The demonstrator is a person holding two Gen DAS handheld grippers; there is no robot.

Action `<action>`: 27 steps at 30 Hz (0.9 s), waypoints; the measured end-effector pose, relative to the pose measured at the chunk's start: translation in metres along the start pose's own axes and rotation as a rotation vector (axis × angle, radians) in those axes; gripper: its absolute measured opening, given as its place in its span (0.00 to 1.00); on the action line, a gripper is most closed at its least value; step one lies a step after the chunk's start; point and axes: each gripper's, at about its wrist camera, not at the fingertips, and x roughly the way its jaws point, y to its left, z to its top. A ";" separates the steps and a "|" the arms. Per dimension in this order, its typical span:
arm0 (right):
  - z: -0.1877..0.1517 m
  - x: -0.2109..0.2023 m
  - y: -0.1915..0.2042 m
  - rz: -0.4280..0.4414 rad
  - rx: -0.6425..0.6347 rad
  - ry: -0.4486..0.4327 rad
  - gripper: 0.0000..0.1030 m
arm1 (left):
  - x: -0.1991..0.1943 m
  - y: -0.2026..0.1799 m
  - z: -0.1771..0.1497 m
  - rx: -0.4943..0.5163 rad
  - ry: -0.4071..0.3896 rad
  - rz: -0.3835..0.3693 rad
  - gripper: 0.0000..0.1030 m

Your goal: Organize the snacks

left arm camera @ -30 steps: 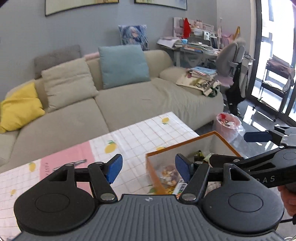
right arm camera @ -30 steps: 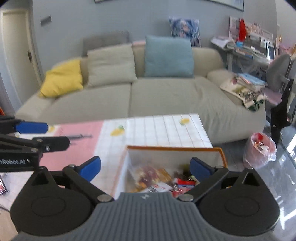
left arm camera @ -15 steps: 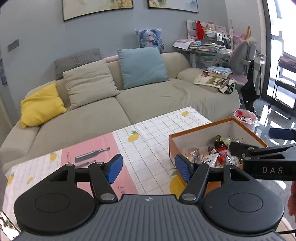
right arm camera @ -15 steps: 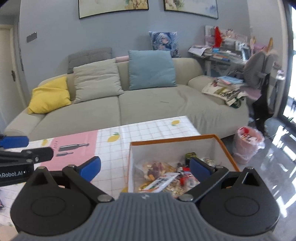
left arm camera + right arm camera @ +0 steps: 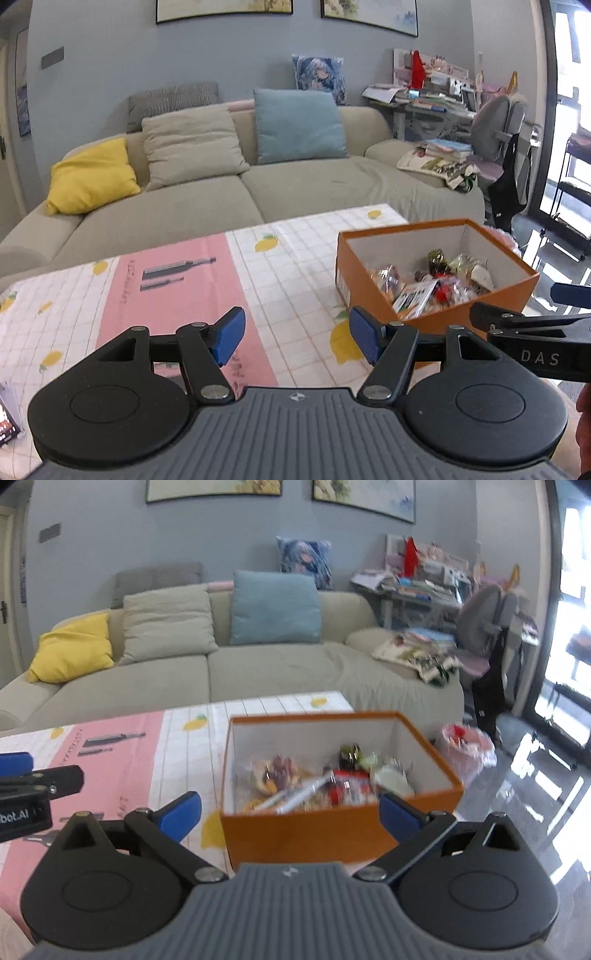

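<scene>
- Ahead of the right gripper (image 5: pixel 290 812), between its spread jaws, sits the orange box (image 5: pixel 332 834) of snacks (image 5: pixel 321 782); a second ago the box filled only the bottom of this view and its near wall was hidden, so the gripper has drawn back and risen.
- Forward and to the right of the left gripper (image 5: pixel 295 334), the same orange box (image 5: pixel 373 273) now shows whole, standing at the right end of the surface (image 5: pixel 295 266); half a second ago it lay closer to the right-hand blue pad (image 5: pixel 364 338).
- Both pairs of jaws are wide open with nothing between the pads, as they were in the earlier frames.
- The snacks (image 5: pixel 432 284) all appear to lie loose inside the box: wrapped sweets, a flat white packet, something red. No packet can be seen on the lemon-print cloth beyond the left jaws, only a printed pink panel (image 5: pixel 177 291).
- Judging from this, both tools have backed away from the box empty-handed, which suggests either that gathering is finished or that a fresh reach is being lined up; the frames cannot settle which.
- The right view is somewhat blurred, so that gripper is probably moving.
</scene>
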 end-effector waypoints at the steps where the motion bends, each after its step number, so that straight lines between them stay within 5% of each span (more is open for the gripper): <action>1: -0.005 0.001 0.000 -0.003 0.004 0.009 0.97 | 0.002 0.000 -0.002 0.002 0.013 0.002 0.74; 14: -0.026 0.020 0.003 0.022 -0.010 0.047 0.97 | 0.024 -0.002 -0.019 -0.016 0.114 0.037 0.74; 27: -0.028 0.015 0.003 0.012 -0.001 0.035 0.97 | 0.022 -0.001 -0.021 -0.017 0.131 0.046 0.74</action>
